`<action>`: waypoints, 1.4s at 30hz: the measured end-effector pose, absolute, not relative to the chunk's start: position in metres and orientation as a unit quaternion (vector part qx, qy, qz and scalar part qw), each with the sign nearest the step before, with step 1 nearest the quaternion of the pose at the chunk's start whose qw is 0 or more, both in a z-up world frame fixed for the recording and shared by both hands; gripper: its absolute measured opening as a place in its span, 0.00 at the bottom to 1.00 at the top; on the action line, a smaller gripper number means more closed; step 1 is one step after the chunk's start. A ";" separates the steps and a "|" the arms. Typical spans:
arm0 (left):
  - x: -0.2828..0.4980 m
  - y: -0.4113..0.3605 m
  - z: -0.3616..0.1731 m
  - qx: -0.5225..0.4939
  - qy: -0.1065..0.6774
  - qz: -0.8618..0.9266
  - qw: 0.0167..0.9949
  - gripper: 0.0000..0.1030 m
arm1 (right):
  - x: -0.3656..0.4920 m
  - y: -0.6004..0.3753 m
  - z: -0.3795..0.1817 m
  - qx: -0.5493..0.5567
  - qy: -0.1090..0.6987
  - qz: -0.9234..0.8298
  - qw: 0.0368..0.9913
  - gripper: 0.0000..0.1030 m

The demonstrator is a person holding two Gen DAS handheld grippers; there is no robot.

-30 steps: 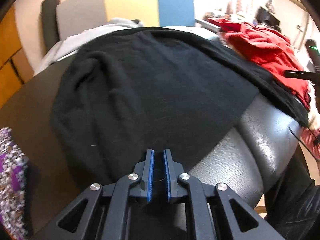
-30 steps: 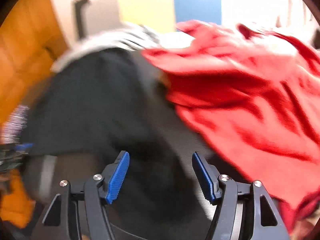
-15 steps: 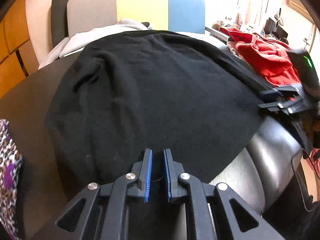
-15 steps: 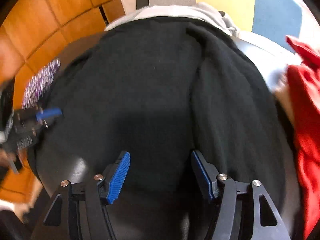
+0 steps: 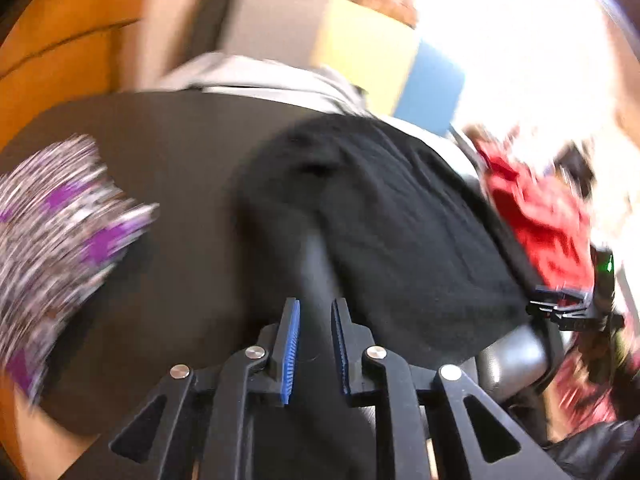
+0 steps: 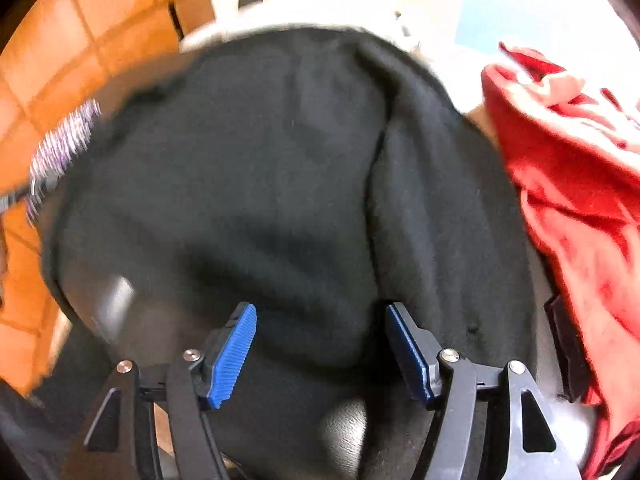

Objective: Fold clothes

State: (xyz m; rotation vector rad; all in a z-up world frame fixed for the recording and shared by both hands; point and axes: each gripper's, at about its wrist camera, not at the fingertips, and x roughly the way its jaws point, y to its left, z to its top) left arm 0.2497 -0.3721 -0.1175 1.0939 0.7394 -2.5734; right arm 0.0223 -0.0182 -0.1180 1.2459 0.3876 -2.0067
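The black garment (image 6: 256, 184) lies spread over a dark, rounded seat-like surface (image 5: 160, 184); blur makes it hard to say whether this is a sofa cushion or a padded chair. In the right wrist view the cloth covers most of that surface, with a long fold running from its far edge down toward the near edge, and a shiny patch of leather-like padding (image 6: 344, 424) shows bare just below the cloth's near hem.

The right claw (image 6: 320, 354) hangs above the near edge of the garment with its blue pads (image 6: 234, 360) spread wide; nothing is pinched between them. In the left wrist view this same claw (image 5: 560, 308) appears at the garment's right-hand edge.

The left claw (image 5: 314, 350) sits over the seat's near edge, just left of the garment's hem. Its jaws are opening, a narrow gap stands between the blue pads, and no cloth is between them.

A red garment (image 6: 576, 200) lies crumpled along the right side of the seat, touching the black one. A purple and white patterned cloth (image 5: 56, 232) rests at the left edge, apart from the black garment. A pale grey garment (image 5: 256, 80) lies at the far edge, against a backrest (image 5: 348, 44) in grey, yellow and blue panels.
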 end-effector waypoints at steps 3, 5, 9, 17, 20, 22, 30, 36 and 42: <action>0.289 -0.380 -0.118 0.363 0.296 -0.871 0.149 0.19 | 0.034 -0.029 -0.102 0.465 0.123 -0.780 0.401 0.70; 0.299 -0.371 -0.122 0.353 0.337 -0.862 0.138 0.23 | 0.038 -0.044 -0.106 0.464 0.129 -0.770 0.418 0.72; 0.293 -0.345 -0.129 0.364 0.355 -0.852 0.127 0.38 | 0.041 -0.077 -0.122 0.467 0.145 -0.752 0.441 0.72; 0.229 -0.308 -0.150 0.439 0.248 -0.846 0.173 0.57 | 0.034 -0.105 -0.152 0.494 0.126 -0.743 0.435 0.75; 0.210 -0.300 -0.163 0.487 0.216 -0.827 0.180 0.57 | 0.029 -0.100 -0.153 0.495 0.094 -0.743 0.441 0.78; 0.201 -0.291 -0.161 0.497 0.186 -0.829 0.178 0.54 | 0.029 -0.098 -0.155 0.491 0.083 -0.741 0.450 0.84; 0.208 -0.384 -0.103 0.421 0.254 -0.849 0.194 0.07 | 0.041 -0.104 -0.158 0.466 0.102 -0.741 0.472 0.96; 0.206 -0.500 -0.026 0.391 0.218 -0.859 0.248 0.07 | 0.041 -0.102 -0.158 0.463 0.105 -0.738 0.480 0.97; 0.191 -0.584 -0.028 0.494 0.127 -0.780 0.364 0.22 | 0.039 -0.105 -0.157 0.470 0.109 -0.734 0.478 0.97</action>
